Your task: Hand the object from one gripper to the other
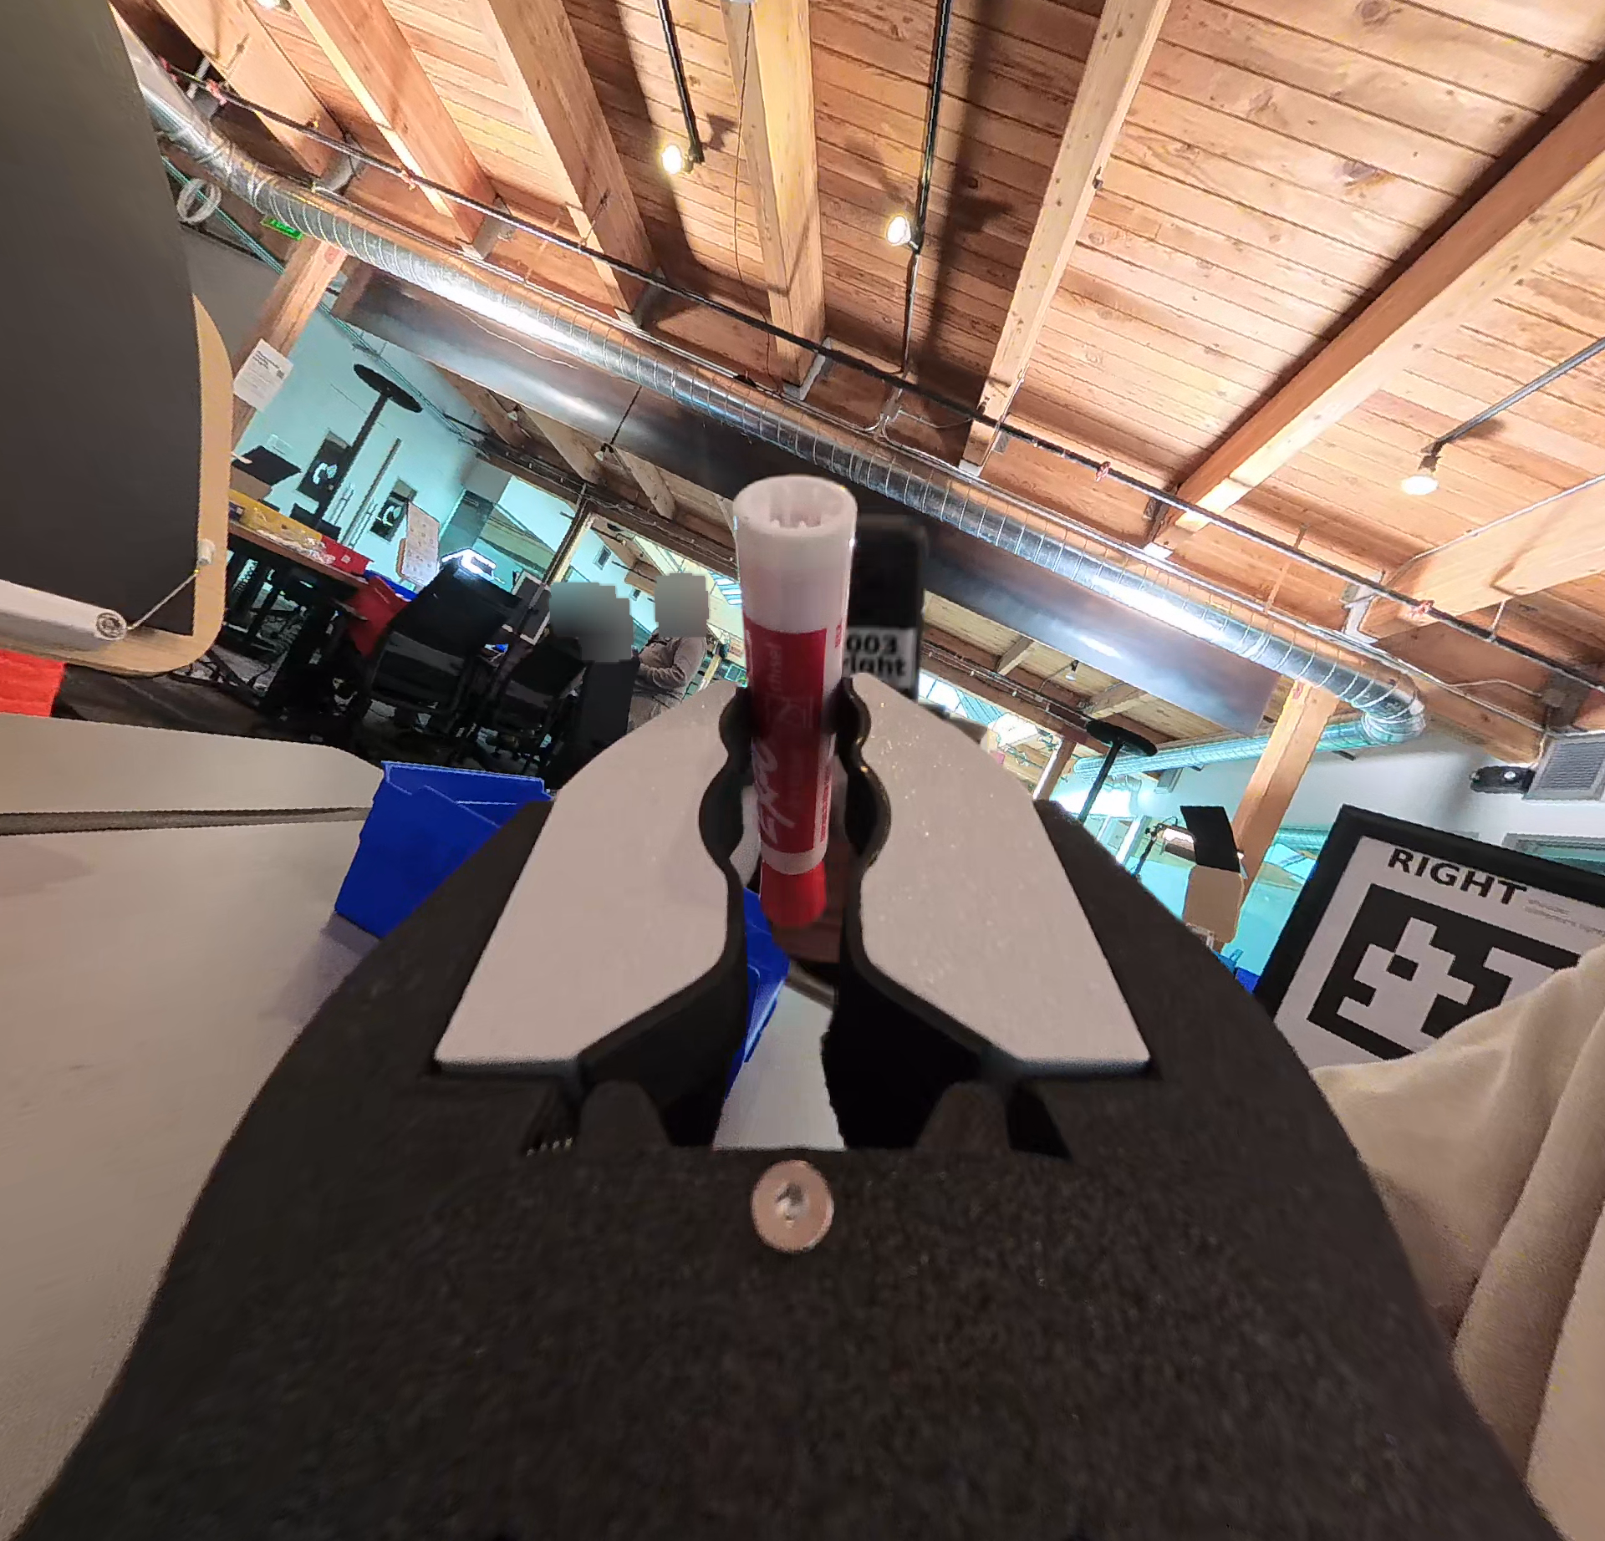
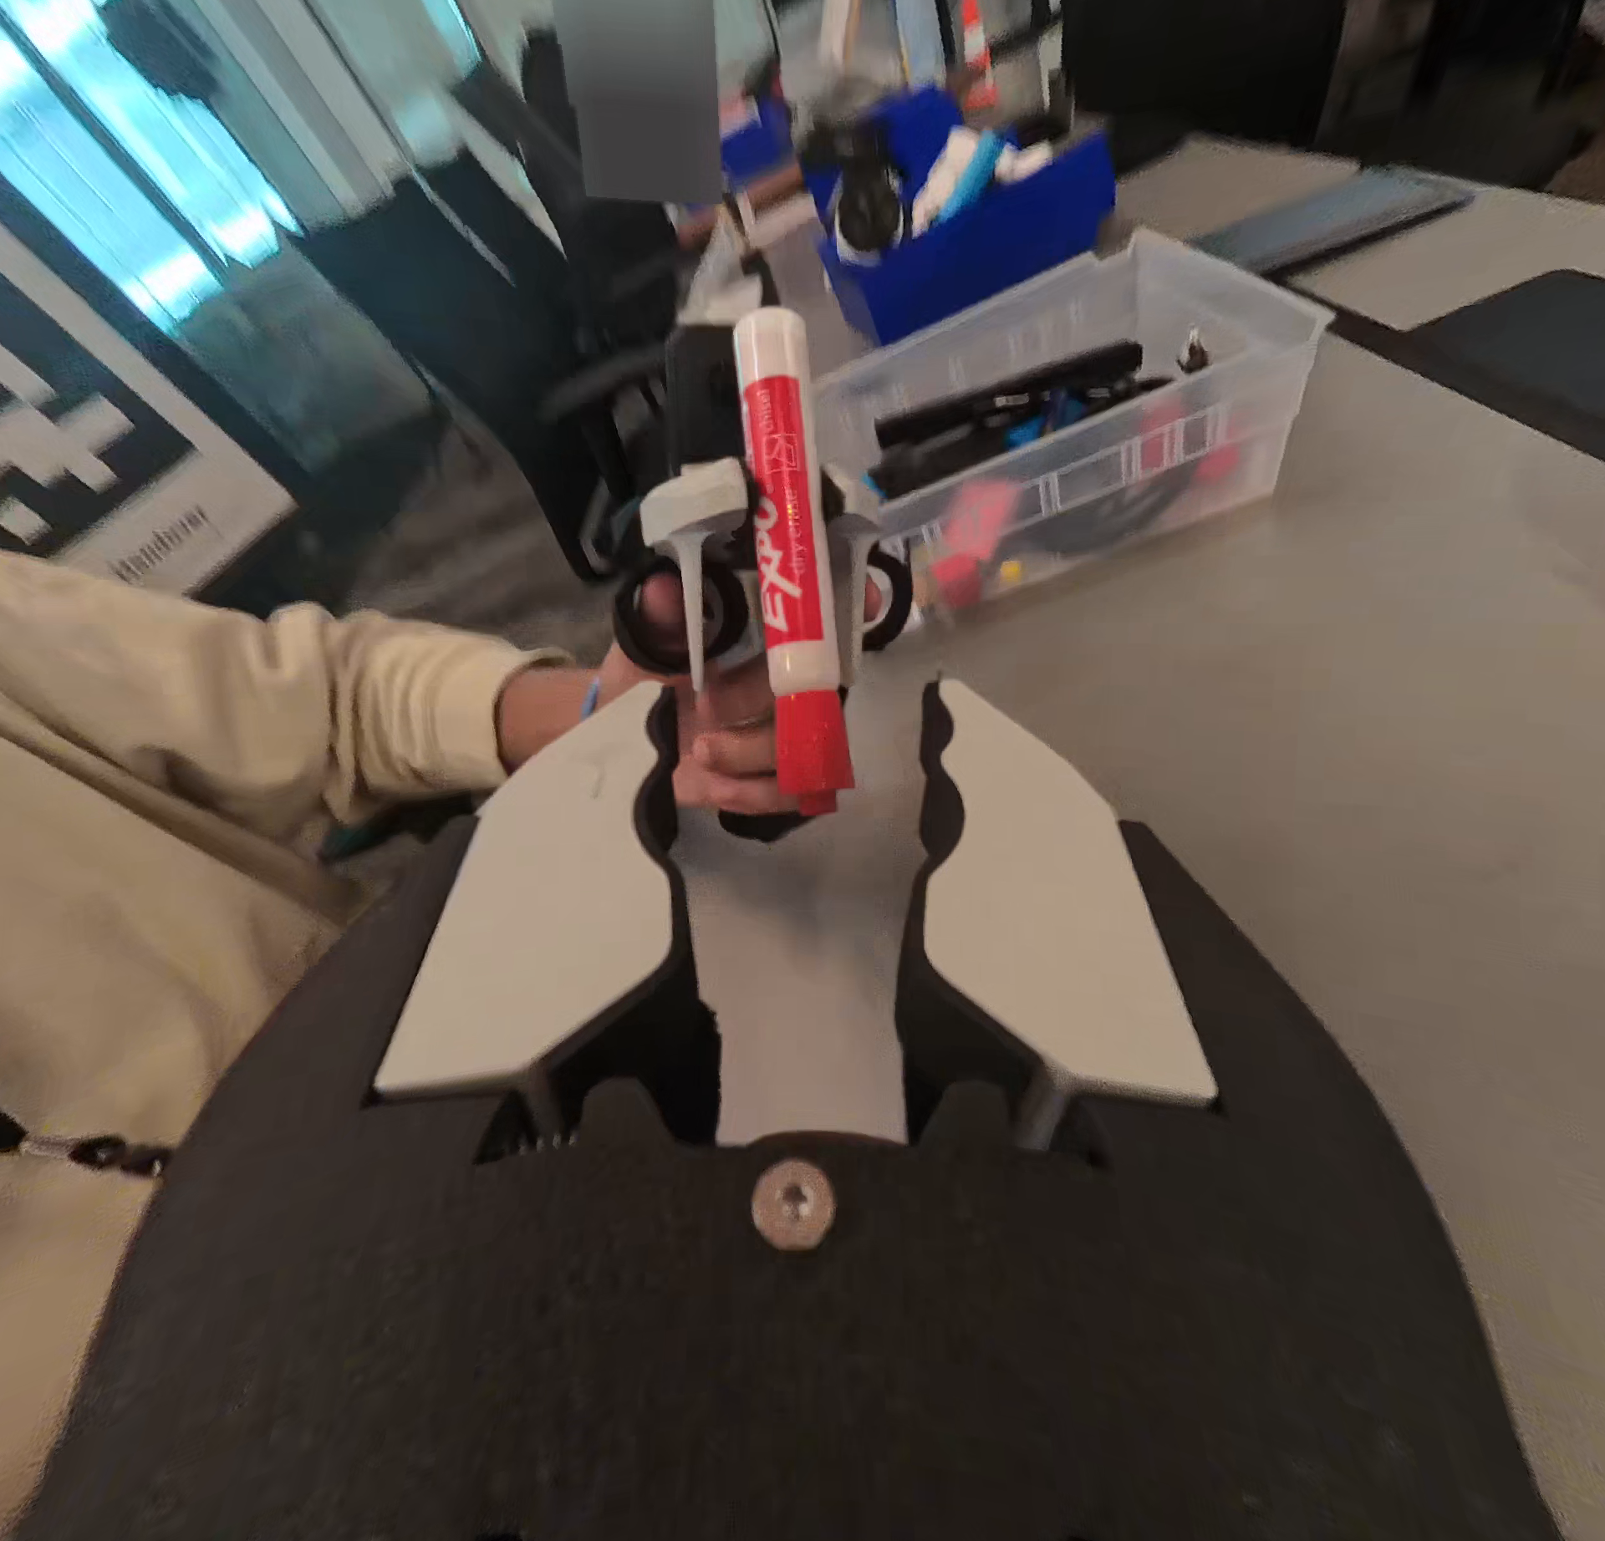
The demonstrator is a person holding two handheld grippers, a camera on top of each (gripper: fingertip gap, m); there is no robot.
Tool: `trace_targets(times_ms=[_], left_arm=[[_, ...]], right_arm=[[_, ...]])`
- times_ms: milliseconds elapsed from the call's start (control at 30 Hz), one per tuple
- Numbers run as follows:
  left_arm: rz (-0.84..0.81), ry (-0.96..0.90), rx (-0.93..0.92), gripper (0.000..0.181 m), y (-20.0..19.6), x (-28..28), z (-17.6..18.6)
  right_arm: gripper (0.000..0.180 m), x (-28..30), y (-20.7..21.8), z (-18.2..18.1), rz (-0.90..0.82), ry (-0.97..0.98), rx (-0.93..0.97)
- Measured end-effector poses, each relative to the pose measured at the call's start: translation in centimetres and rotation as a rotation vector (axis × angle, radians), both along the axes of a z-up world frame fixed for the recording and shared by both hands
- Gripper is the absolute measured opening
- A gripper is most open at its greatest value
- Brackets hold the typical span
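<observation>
Marker (image 1: 790, 718) — white barrel, red cap and label; bin (image 2: 973, 232) — blue.

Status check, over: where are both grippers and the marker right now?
Left gripper shut on the red marker, cap end down. Right gripper open, empty, fingers just short of the marker's cap. Nothing between them; clear bin sits behind on the table.

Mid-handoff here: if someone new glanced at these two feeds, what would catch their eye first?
First, the red and white marker, standing nearly upright with its red cap down, clamped in the left gripper at the centre of both views. Next, the right gripper, open just in front of the marker, its fingers not touching it. Behind, a clear plastic bin of odds and ends sits on the grey table.
</observation>
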State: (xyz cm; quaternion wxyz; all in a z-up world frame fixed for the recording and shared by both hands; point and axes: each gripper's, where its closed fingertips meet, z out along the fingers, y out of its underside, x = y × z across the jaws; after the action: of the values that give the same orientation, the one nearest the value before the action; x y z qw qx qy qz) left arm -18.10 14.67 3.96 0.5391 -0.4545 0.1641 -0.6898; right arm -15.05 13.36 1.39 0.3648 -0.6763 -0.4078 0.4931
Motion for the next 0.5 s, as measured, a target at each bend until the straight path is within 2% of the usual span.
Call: trace_targets(times_ms=[100,233,333,433,500], left_arm=[[-0.007,0.001,0.006,0.019,-0.2,0.2,0.1],[0.002,0.0,0.018,0.019,-0.5,0.4,0.2],[0.012,0.013,0.019,0.019,-0.6,0.7,0.1],[0.067,0.048,-0.005,0.019,0.1,0.5,-0.5],[0.043,0.071,-0.027,0.02,0.2,0.4,-0.6]], right_arm=[[0.05,-0.6,-0.3,0.4,0.111,-0.162,0.083],[0.047,-2.0,-0.9,0.1,0.293,-0.321,0.005],[0.04,-3.4,-0.4,0.0,0.328,-0.368,-0.001],[0.027,-3.5,0.5,-0.8,0.321,-0.448,0.02],[0.019,-3.5,0.6,-0.9,0.327,-0.445,0.032]])
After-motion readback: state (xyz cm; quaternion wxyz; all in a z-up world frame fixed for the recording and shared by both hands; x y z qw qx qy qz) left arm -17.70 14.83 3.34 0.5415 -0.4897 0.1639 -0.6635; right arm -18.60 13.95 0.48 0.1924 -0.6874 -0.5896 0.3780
